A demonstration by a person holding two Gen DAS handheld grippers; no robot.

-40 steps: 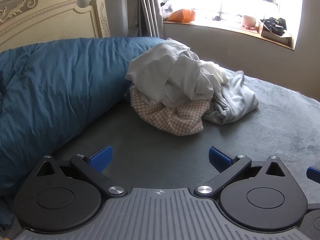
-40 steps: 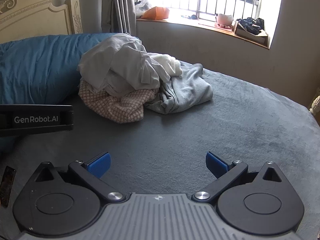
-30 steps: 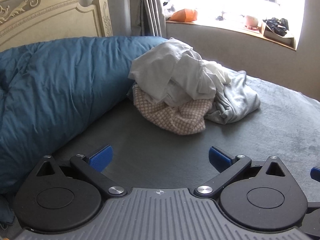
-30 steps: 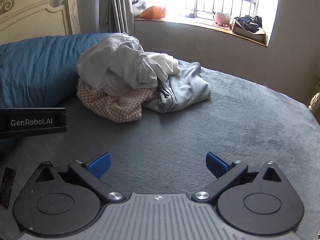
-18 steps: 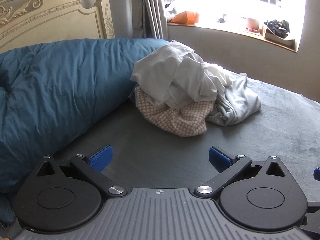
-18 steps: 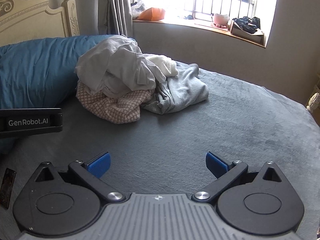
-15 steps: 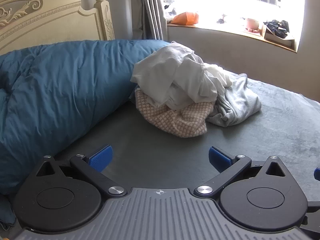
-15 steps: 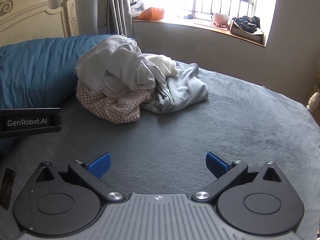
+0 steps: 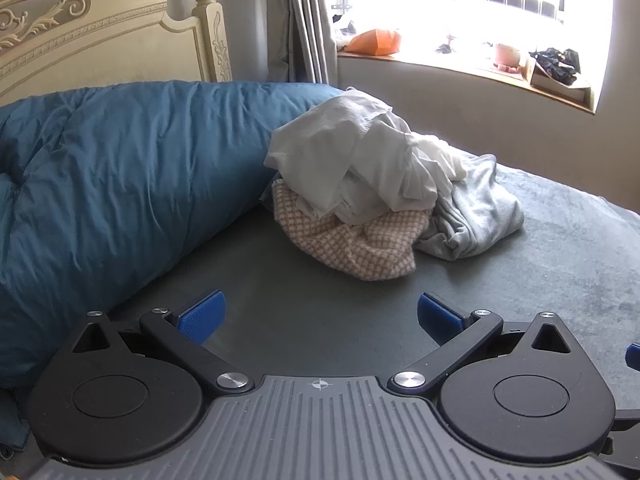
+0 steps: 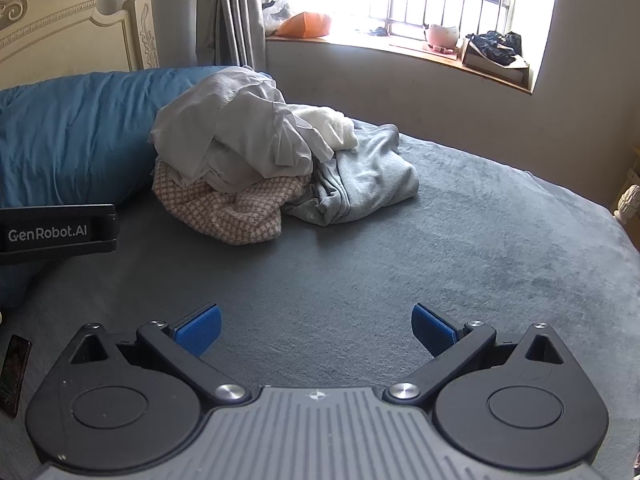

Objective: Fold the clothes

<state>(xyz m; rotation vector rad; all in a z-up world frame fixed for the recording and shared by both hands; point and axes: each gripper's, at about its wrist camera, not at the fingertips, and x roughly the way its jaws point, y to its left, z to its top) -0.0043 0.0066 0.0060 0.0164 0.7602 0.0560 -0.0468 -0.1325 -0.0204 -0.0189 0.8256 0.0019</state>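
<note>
Clothes [image 10: 256, 168] heaped beyond "GenRobot.AI"-labelled left claw [image 10: 56, 234], unfolded.

Checked garment [image 9: 352, 246] mostly buried under pile.

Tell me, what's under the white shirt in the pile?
Under the white shirt a pink checked cloth sticks out at the front, with a grey garment beside it. Anything deeper in the pile is covered.
</note>
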